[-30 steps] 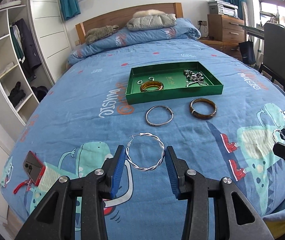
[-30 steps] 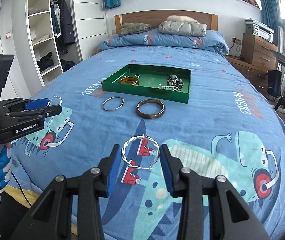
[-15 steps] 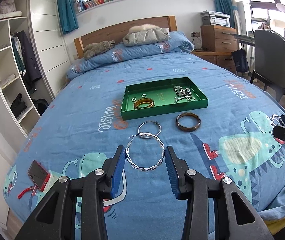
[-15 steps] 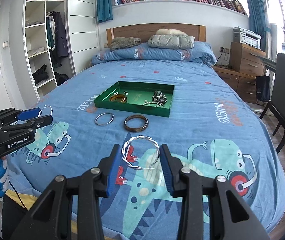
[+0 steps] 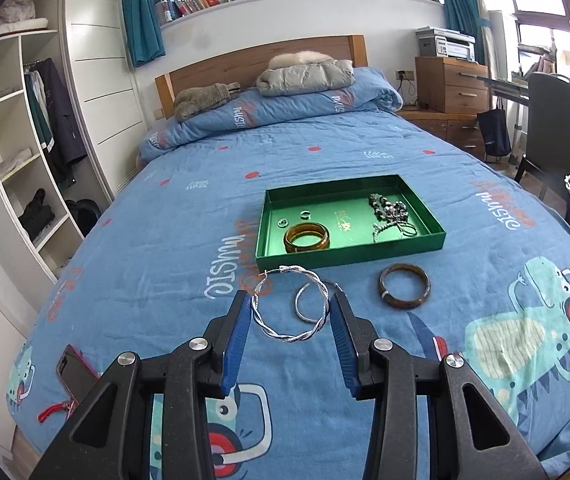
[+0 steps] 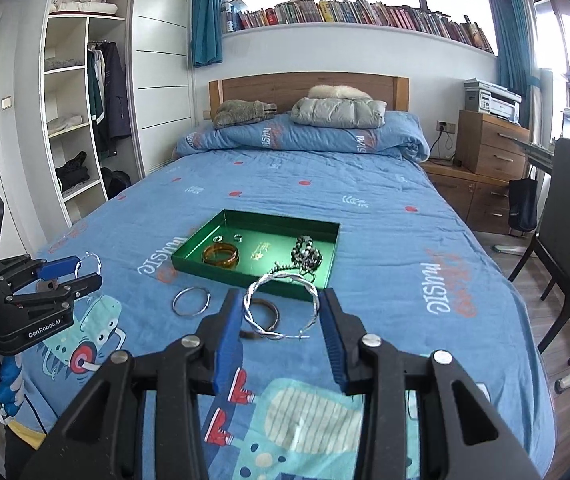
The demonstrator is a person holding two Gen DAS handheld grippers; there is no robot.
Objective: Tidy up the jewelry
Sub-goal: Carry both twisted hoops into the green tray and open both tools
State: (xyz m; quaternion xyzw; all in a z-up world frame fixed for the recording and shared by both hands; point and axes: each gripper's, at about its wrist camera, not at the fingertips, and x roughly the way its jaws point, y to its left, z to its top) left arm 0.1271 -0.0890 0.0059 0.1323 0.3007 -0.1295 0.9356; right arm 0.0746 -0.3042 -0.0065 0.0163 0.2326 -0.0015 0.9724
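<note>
A twisted silver hoop [image 5: 289, 306] is held between the blue pads of the left gripper [image 5: 289, 314], clamped across its width, and a 2nd twisted silver hoop [image 6: 281, 306] is pinched the same way in the right gripper [image 6: 281, 316]; both hoops are carried above the bedspread [image 5: 165, 240], short of the near wall of the green tray [image 5: 349, 250]. Each hoop is judged light, thin and springy rather than stiff, so a squeeze across the ring is likely to flex it, and the polished twisted wire is judged slippery against flat pads; the grip is best kept on 2 opposite points of the ring, away from the thin clasp wire. Inside the green tray, an amber bangle [image 5: 307, 237] is seen by the near-left corner, 2 small rings [image 5: 305, 213] behind it, and a heap of dark beads and chain [image 5: 391, 216] toward the right side. In front of the tray's near wall, a plain silver bangle [image 6: 191, 301] and a dark brown bangle [image 5: 404, 286] are left on the bedspread. A gold emblem is printed on the tray floor but cannot be read. "GenRobot.AI" is read on the body of the left gripper in the right wrist view, and "music" is printed repeatedly on the bedspread around the tray. A phone in a red case [image 5: 77, 374] lies well to the left of the tray, near the bed's edge.
</note>
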